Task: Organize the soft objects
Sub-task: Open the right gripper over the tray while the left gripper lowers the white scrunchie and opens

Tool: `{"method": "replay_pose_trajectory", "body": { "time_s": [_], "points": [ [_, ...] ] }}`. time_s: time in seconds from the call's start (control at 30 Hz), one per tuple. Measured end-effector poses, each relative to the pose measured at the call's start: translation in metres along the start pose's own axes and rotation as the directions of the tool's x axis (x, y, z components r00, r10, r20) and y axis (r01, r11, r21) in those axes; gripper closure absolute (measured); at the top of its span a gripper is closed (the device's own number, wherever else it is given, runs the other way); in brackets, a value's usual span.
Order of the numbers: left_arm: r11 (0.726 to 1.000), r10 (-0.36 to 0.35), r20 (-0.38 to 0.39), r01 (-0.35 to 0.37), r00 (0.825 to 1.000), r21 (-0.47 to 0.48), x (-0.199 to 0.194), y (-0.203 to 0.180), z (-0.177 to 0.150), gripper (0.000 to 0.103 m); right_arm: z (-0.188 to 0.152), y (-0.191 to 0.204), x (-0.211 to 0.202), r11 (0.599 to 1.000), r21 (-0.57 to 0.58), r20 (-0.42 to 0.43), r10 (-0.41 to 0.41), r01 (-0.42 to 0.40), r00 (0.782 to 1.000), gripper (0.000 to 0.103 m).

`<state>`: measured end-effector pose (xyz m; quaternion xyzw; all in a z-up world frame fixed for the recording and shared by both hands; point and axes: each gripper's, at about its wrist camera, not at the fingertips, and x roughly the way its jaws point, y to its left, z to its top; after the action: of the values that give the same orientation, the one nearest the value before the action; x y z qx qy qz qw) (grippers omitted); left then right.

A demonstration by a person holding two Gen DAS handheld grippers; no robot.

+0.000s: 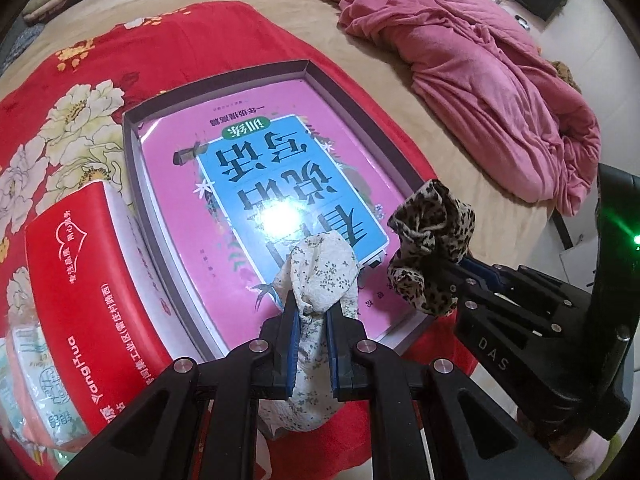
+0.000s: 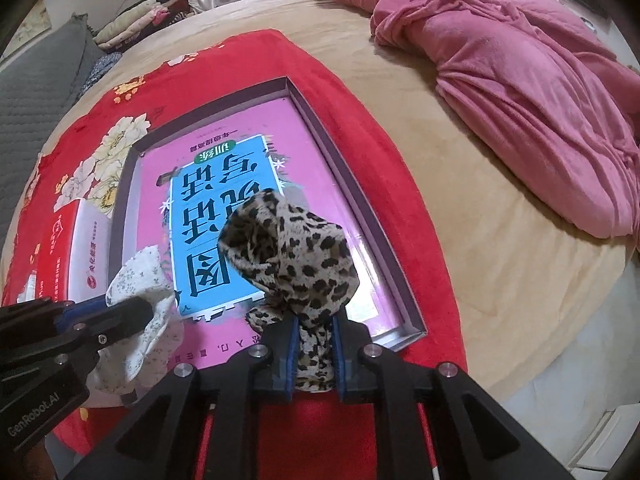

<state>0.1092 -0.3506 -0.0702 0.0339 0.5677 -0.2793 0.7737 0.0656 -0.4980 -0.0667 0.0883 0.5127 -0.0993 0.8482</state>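
Observation:
My left gripper (image 1: 311,312) is shut on a white floral cloth (image 1: 322,276) and holds it over the near end of a shallow grey box (image 1: 132,152). My right gripper (image 2: 316,326) is shut on a leopard-print cloth (image 2: 296,252), held above the same box (image 2: 352,200). In the left wrist view the right gripper (image 1: 456,276) and leopard cloth (image 1: 432,236) are to the right. In the right wrist view the left gripper (image 2: 132,308) and white cloth (image 2: 140,280) are at lower left. A pink and blue book (image 1: 256,184) lies in the box.
The box rests on a red floral blanket (image 1: 80,80) on a tan bed (image 2: 480,280). A red tissue box (image 1: 76,280) stands left of the grey box. A crumpled pink quilt (image 1: 480,60) lies at the far right. Folded clothes (image 2: 132,24) are stacked far left.

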Motion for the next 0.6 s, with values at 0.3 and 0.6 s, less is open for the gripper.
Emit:
{"method": "replay_pose_trajectory", "body": {
  "time_s": [0.3,0.6],
  "points": [
    [1.0,0.002,-0.016,-0.002,1.0,-0.004,0.008,0.001,0.002,0.091,0.002,-0.006,-0.006,1.0,0.021,0.02,0.001,-0.001,1.0,0.059],
    [1.0,0.013,-0.023,-0.013,1.0,0.002,0.015,0.001,0.009,0.084,0.001,-0.02,-0.028,0.998,0.068,0.062,-0.003,-0.001,0.998,0.059]
  ]
}}
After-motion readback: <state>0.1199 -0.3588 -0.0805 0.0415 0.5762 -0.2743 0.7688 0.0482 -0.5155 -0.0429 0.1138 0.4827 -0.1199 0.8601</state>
